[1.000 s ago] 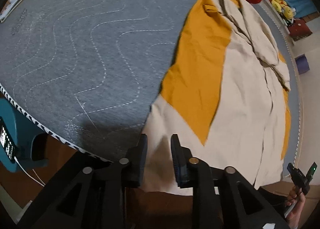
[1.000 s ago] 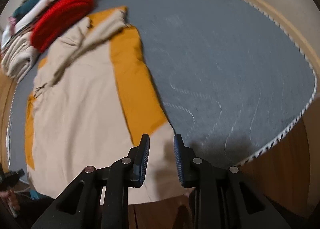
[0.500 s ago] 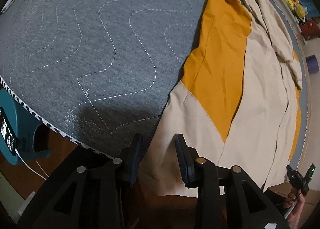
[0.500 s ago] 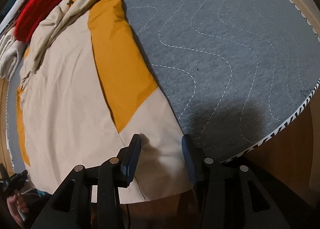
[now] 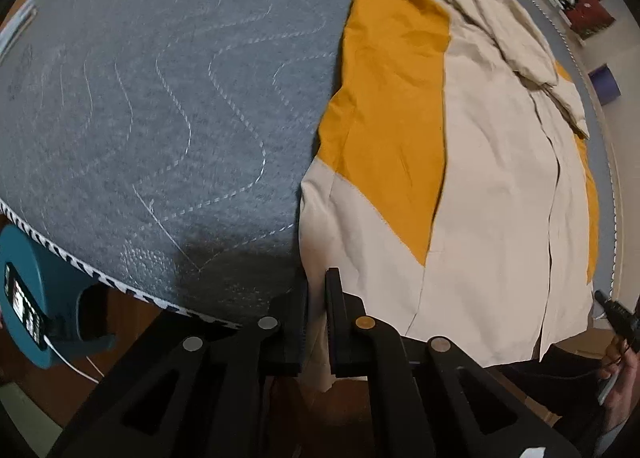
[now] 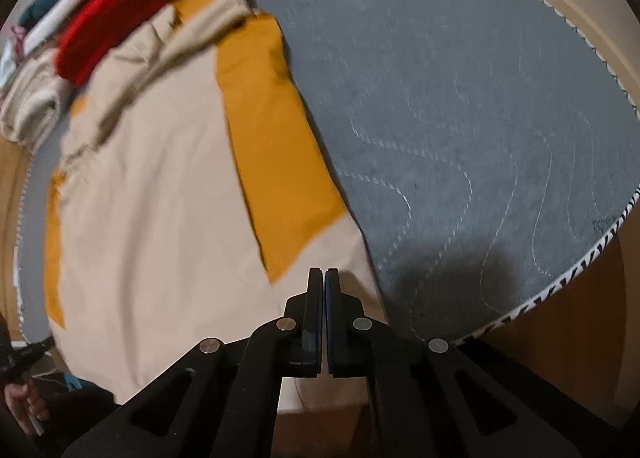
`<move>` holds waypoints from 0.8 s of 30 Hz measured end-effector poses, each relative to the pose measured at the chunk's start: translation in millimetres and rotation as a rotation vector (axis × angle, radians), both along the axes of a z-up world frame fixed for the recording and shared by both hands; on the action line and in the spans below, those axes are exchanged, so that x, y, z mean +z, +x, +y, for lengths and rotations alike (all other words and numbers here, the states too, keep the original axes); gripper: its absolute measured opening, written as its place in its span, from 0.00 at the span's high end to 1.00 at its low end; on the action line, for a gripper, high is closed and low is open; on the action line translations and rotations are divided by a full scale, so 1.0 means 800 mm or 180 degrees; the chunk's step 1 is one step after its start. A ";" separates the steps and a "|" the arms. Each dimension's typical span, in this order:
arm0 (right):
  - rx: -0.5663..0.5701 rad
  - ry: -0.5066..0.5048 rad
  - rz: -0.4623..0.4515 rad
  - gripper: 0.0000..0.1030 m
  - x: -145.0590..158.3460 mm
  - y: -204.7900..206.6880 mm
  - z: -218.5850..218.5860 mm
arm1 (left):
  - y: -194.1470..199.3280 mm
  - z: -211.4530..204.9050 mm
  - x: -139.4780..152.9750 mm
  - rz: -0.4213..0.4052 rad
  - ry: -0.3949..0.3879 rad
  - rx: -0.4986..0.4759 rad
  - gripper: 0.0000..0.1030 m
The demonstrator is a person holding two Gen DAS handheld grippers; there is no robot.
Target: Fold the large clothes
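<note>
A large beige and mustard-yellow garment (image 5: pixel 472 162) lies spread flat on the grey quilted table (image 5: pixel 160 98), its hem hanging over the near edge. My left gripper (image 5: pixel 316 290) is shut on the garment's near left hem corner, with cloth pinched between the jaws. In the right wrist view the same garment (image 6: pixel 160 186) lies at left, and my right gripper (image 6: pixel 323 282) is shut on its near right hem corner. The far collar end is bunched and folded.
A red knit item (image 6: pixel 116 26) and a pile of folded clothes (image 6: pixel 32 106) sit at the table's far end. A teal device (image 5: pixel 36 294) hangs beside the near table edge. The grey table (image 6: pixel 480 118) stretches to the right of the garment.
Both grippers were open around the hem half a second ago. Both have now shut on the garment's near corners.
</note>
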State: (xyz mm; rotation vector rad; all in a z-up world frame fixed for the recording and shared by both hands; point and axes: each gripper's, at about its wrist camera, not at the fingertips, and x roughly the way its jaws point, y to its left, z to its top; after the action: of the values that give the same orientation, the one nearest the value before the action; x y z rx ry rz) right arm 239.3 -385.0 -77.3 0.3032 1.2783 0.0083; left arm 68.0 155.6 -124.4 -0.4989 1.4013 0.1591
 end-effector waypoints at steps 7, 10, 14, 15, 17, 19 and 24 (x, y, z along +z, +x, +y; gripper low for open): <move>-0.0338 0.0066 0.0342 0.78 -0.026 0.002 -0.028 | 0.009 0.001 -0.008 0.0107 0.0003 0.0059 0.89; -0.0395 0.0057 0.0350 0.50 -0.028 0.002 -0.032 | 0.012 0.003 -0.010 0.0108 -0.0018 0.0104 0.89; -0.0250 0.0132 0.0444 0.49 -0.042 0.004 -0.016 | 0.009 0.006 -0.014 0.0126 -0.0037 0.0106 0.89; -0.0189 0.0102 0.0429 0.49 -0.042 0.006 -0.012 | 0.009 0.006 -0.015 0.0128 -0.0041 0.0108 0.89; -0.0028 0.0080 0.0419 0.50 -0.042 0.005 0.001 | 0.011 0.005 -0.018 0.0131 -0.0039 0.0102 0.89; 0.0056 0.0073 0.0404 0.82 -0.042 0.004 0.007 | 0.012 0.003 -0.019 0.0132 -0.0031 0.0096 0.89; 0.0109 0.0152 0.0256 0.95 -0.027 0.000 0.014 | 0.013 0.000 -0.017 0.0120 0.0005 0.0060 0.89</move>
State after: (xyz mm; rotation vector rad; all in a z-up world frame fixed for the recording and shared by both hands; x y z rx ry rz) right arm 239.3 -373.7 -99.2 0.3254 1.3644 0.0563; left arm 78.4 155.6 -137.6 -0.5101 1.4336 0.1855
